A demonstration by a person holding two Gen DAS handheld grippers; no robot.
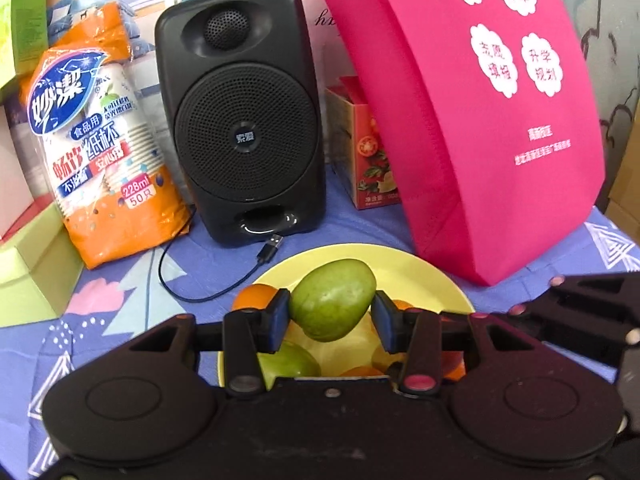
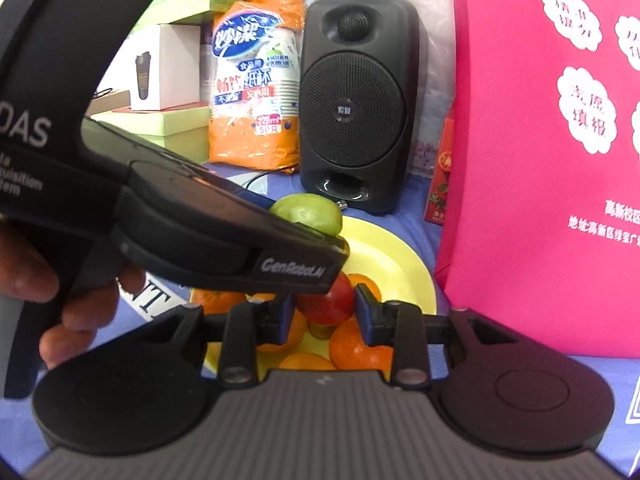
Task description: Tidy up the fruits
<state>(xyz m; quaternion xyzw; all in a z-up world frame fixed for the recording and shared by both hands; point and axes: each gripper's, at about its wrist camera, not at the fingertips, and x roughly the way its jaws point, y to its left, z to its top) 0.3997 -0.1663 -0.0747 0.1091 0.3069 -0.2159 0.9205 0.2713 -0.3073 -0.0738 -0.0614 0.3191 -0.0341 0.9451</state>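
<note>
Left gripper (image 1: 331,322) pinches a green mango (image 1: 332,300) between its blue pads (image 1: 278,320), both pads touching the fruit's sides. Mango held up over the yellow plate (image 1: 420,272), clear of the fruit below. From the right wrist view the same mango (image 2: 306,214) shows past the left gripper's body, above the plate's far side (image 2: 396,264).

Right gripper (image 2: 325,314) has its jaws closed on a red fruit (image 2: 326,304), looks like a tomato or small apple, can't tell which. It sits just over the pile on the plate.

On the plate: oranges (image 2: 358,346) heaped near the front, one more orange (image 1: 256,298) behind the left pad, and a second green fruit (image 1: 288,362) low under the held mango.

Plate stands on a blue patterned cloth (image 1: 120,320). Behind it a black speaker (image 1: 240,116) with a loose USB cable (image 1: 270,250) ending near the plate rim. Left of the speaker an orange pack of paper cups (image 1: 100,148). Right, a pink bag (image 1: 480,112) leaning just beside the plate, a red carton (image 1: 364,148) tucked behind it. A hand (image 2: 52,300) grips the left gripper's handle.
</note>
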